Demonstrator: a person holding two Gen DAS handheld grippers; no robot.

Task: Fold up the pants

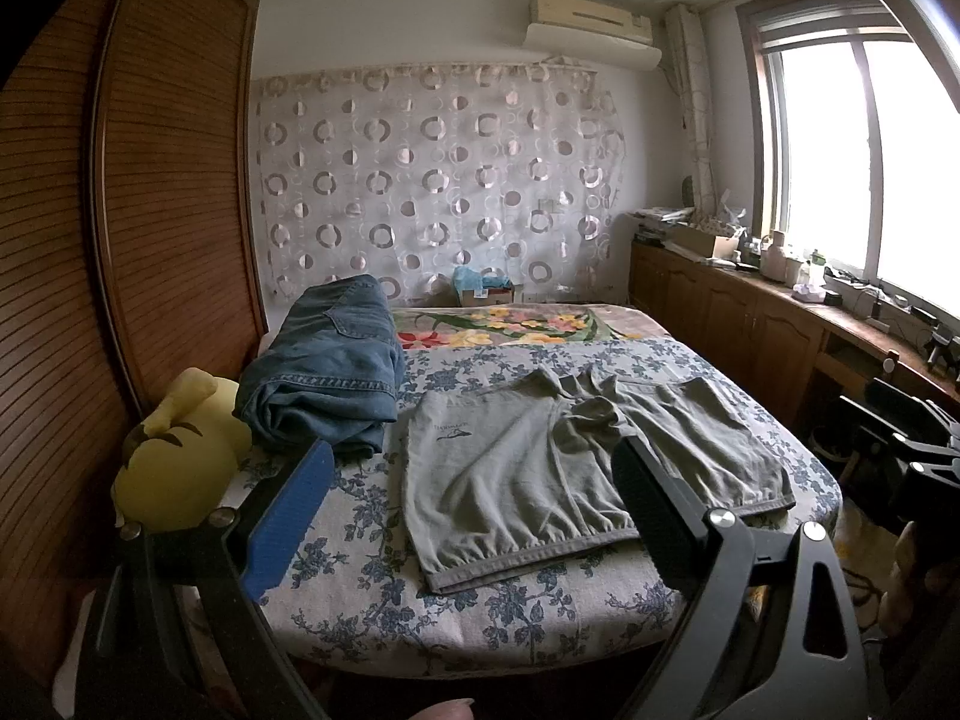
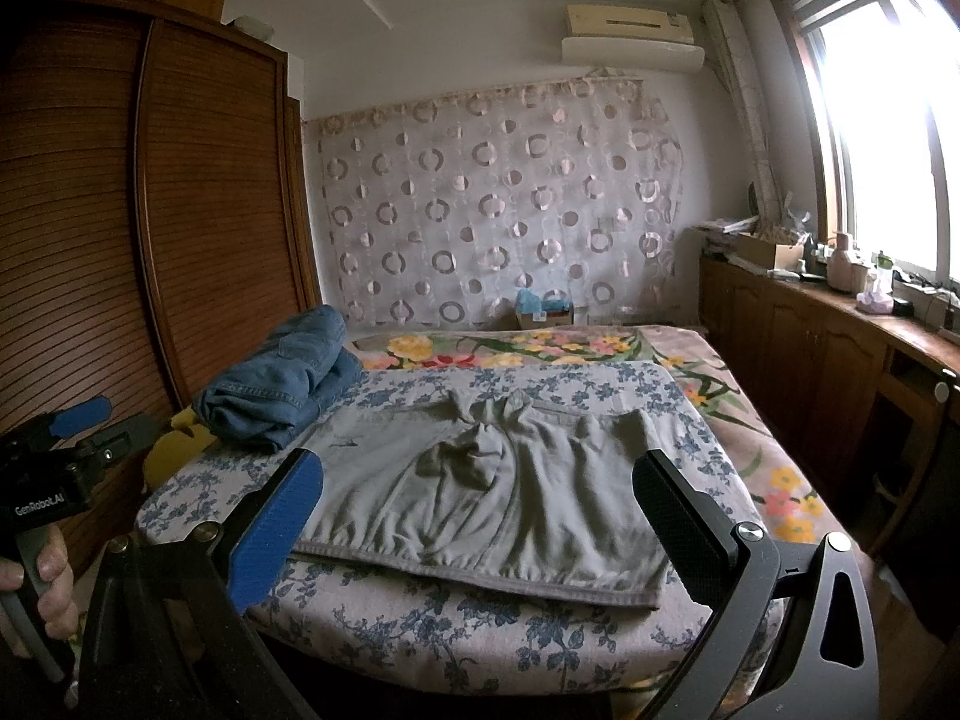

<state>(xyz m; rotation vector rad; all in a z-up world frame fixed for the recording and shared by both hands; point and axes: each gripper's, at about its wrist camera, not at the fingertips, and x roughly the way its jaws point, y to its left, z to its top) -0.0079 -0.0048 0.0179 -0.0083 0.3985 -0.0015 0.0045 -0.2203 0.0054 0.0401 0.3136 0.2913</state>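
On the bed (image 1: 360,630), jeans (image 1: 336,372) flank grey pants (image 1: 510,480); both grippers' fingers (image 2: 276,534) gape wide, empty.

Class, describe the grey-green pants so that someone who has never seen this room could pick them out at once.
Start at the bed with the blue-flowered cover. The grey-green pants lie spread flat near its front edge, elastic waistband towards the camera. Unlike the blue jeans bundled beside the wooden wardrobe, they are pale, unfolded, and carry a small dark logo on one side.

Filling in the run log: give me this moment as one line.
left tool open, empty | right tool open, empty | grey-green shorts flat on bed, untouched | folded jeans beside them
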